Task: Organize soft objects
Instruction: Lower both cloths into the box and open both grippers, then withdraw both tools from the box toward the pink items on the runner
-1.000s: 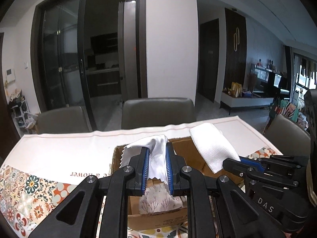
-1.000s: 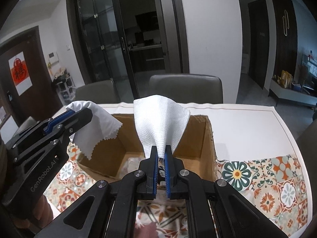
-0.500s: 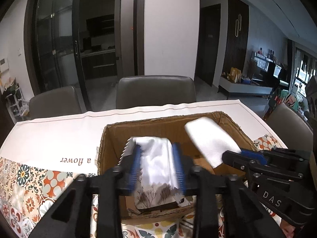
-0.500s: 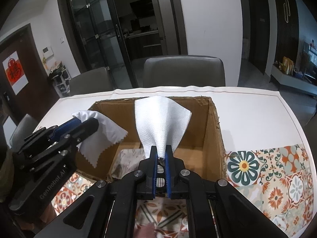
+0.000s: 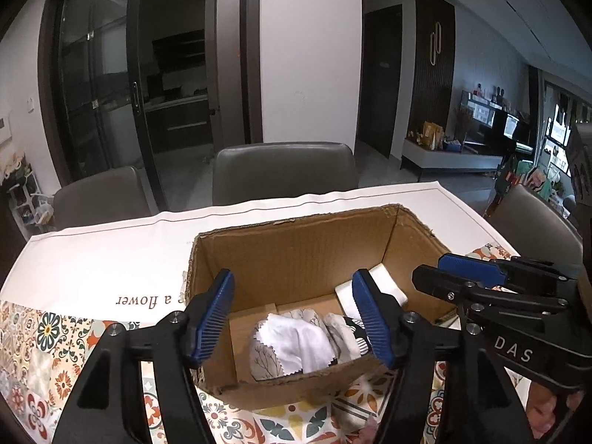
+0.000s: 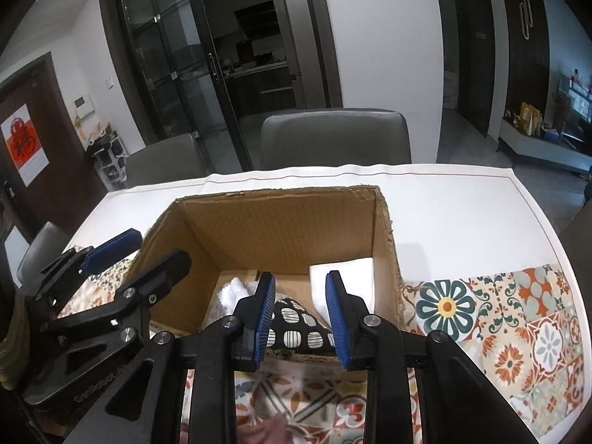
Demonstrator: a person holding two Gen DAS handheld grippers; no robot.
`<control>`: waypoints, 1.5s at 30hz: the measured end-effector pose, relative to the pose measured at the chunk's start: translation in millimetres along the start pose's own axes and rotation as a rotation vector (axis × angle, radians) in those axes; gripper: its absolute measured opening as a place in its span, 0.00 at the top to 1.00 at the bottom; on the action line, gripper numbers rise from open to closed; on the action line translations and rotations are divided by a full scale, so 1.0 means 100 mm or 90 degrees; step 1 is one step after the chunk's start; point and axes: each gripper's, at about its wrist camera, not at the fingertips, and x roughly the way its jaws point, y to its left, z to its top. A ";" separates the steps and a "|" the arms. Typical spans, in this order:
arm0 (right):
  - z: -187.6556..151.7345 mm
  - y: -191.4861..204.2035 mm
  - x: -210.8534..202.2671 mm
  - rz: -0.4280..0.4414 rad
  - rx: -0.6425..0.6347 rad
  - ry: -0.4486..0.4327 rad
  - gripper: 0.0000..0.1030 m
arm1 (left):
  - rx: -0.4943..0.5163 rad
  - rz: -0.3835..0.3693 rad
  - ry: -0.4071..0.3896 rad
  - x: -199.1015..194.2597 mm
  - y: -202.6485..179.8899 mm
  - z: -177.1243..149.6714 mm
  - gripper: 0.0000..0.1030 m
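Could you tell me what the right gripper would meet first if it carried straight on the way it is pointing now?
Probably the black-and-white patterned cloth in the cardboard box, directly between the right gripper fingers; depth is unclear, so the box's near wall might come first.

Black tongs (image 5: pixel 296 318), ribbed blue pads (image 6: pixel 264 314)

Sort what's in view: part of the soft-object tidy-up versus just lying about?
Job:
cardboard box
white zigzag-edged cloth
folded white towel
black-and-white patterned cloth
left gripper, open
right gripper, open

Lying about:
patterned tablecloth
grey chairs
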 end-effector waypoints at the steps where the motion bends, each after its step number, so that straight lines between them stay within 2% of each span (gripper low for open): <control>1: 0.00 0.00 -0.02 -0.001 0.001 -0.001 0.69 | 0.000 0.000 -0.002 -0.03 -0.01 0.00 0.34; 7: -0.02 0.04 -0.19 0.001 0.002 -0.011 0.69 | -0.001 0.017 -0.016 -0.27 -0.03 -0.01 0.25; 11: -0.05 0.07 -0.33 0.000 -0.002 -0.021 0.60 | -0.006 0.034 -0.022 -0.45 0.00 -0.05 0.20; 14: -0.07 0.12 -0.43 -0.003 -0.009 -0.030 0.59 | -0.009 0.039 -0.023 -0.56 0.01 -0.09 0.16; 24: -0.17 0.27 -0.74 -0.007 -0.029 -0.045 0.48 | -0.002 0.057 -0.033 -0.92 0.02 -0.23 0.13; 34: -0.32 0.40 -1.00 -0.012 -0.037 -0.055 0.45 | -0.009 0.056 -0.019 -1.20 0.03 -0.44 0.13; 45: -0.59 0.49 -1.13 -0.011 -0.040 -0.033 0.44 | -0.005 0.052 0.009 -1.39 0.04 -0.72 0.12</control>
